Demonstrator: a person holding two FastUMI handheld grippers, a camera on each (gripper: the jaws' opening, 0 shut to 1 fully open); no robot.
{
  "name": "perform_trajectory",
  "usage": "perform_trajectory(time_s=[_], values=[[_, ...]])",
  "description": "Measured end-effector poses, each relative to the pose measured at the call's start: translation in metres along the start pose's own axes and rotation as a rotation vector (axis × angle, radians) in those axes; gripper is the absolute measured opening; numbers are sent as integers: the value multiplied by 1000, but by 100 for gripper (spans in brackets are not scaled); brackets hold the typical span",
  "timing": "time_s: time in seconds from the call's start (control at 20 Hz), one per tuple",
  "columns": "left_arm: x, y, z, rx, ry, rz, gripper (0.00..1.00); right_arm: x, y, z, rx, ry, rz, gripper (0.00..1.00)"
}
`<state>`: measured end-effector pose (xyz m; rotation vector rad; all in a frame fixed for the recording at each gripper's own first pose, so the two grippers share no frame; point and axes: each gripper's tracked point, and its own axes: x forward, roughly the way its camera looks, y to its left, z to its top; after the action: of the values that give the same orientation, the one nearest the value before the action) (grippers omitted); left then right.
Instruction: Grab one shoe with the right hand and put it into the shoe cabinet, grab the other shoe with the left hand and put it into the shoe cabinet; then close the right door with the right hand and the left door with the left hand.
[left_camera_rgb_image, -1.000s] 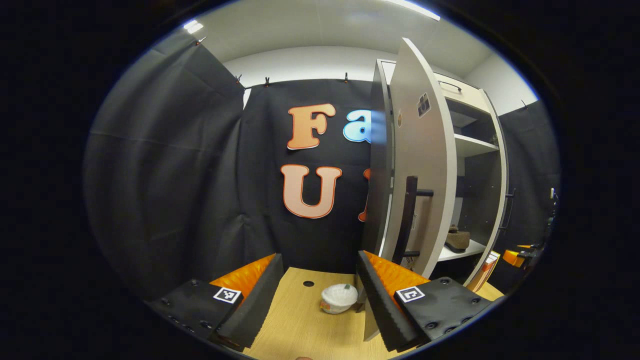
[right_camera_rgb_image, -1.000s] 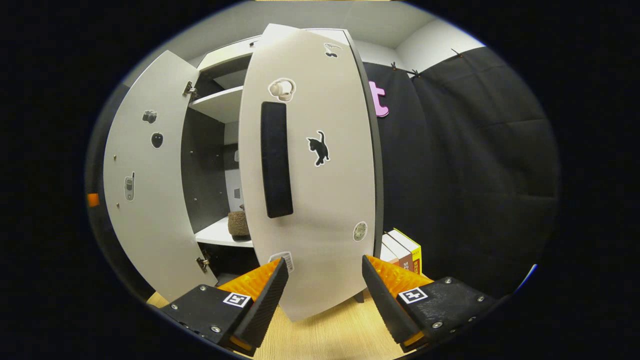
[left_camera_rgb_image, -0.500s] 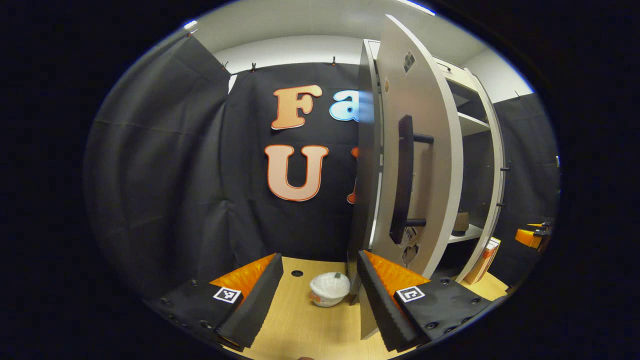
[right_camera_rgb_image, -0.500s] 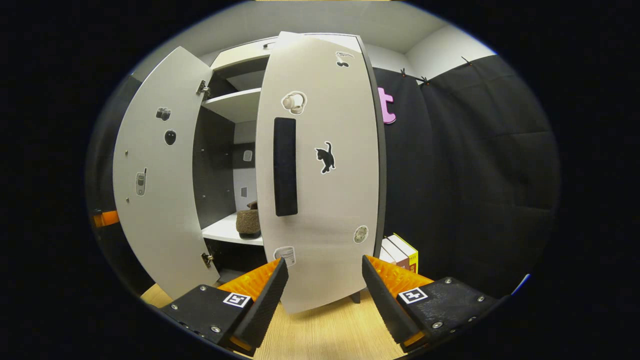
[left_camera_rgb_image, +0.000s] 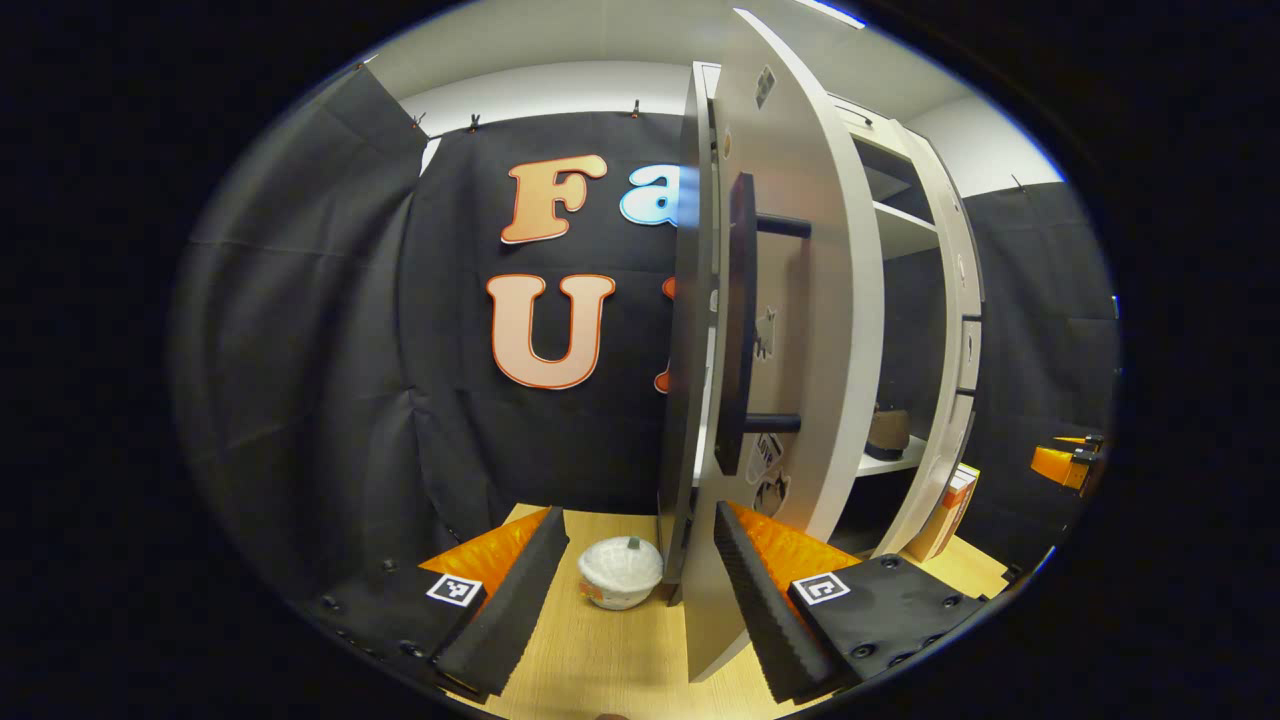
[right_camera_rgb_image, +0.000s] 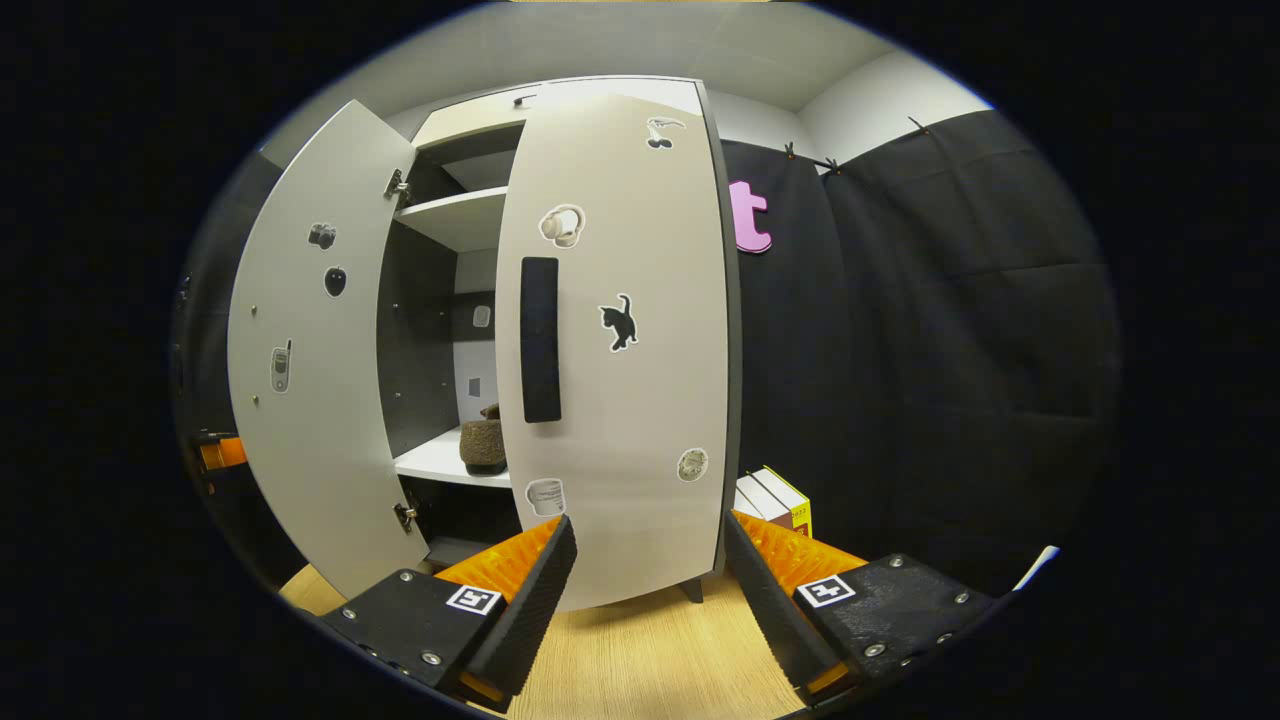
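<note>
The pale shoe cabinet's left door (left_camera_rgb_image: 800, 330) stands ajar and nearly edge-on, its black bar handle (left_camera_rgb_image: 738, 320) facing me. My left gripper (left_camera_rgb_image: 640, 528) is open; the door's lower edge hangs between its fingers, close to the right one. A brown shoe (left_camera_rgb_image: 887, 432) sits on the low shelf inside. In the right gripper view the right door (right_camera_rgb_image: 640, 400) with its black handle (right_camera_rgb_image: 540, 340) is swung most of the way shut. My right gripper (right_camera_rgb_image: 648, 535) is open just in front of its lower edge. The left door (right_camera_rgb_image: 310, 350) is wide open, and the shoe (right_camera_rgb_image: 483, 443) rests on the shelf (right_camera_rgb_image: 435, 462).
A white lidded bowl (left_camera_rgb_image: 620, 572) sits on the wooden tabletop (left_camera_rgb_image: 600, 660) beside the cabinet's left side. Books (right_camera_rgb_image: 775, 497) lean by the cabinet's right side, and a box (left_camera_rgb_image: 955, 497) stands near the right door. The other gripper (left_camera_rgb_image: 1065, 462) is far right.
The right door has swung further toward shut. My left gripper has shifted so the left door's edge and handle now sit nearer the middle, the door's bottom coming between its fingers.
</note>
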<state>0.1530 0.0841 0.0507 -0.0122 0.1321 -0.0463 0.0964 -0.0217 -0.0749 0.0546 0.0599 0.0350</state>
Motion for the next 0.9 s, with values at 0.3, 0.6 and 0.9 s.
perform_trajectory(time_s=[0.3,0.6,0.9], values=[[0,-6,-8,-17,28,-9,96,-3,-4,3,11,-4,-1,92],[1,-23,-9,-31,31,-30,96,-2,3,2,10,-4,21,92],[9,-66,-9,-33,32,-124,97,-5,2,3,12,-9,22,92]])
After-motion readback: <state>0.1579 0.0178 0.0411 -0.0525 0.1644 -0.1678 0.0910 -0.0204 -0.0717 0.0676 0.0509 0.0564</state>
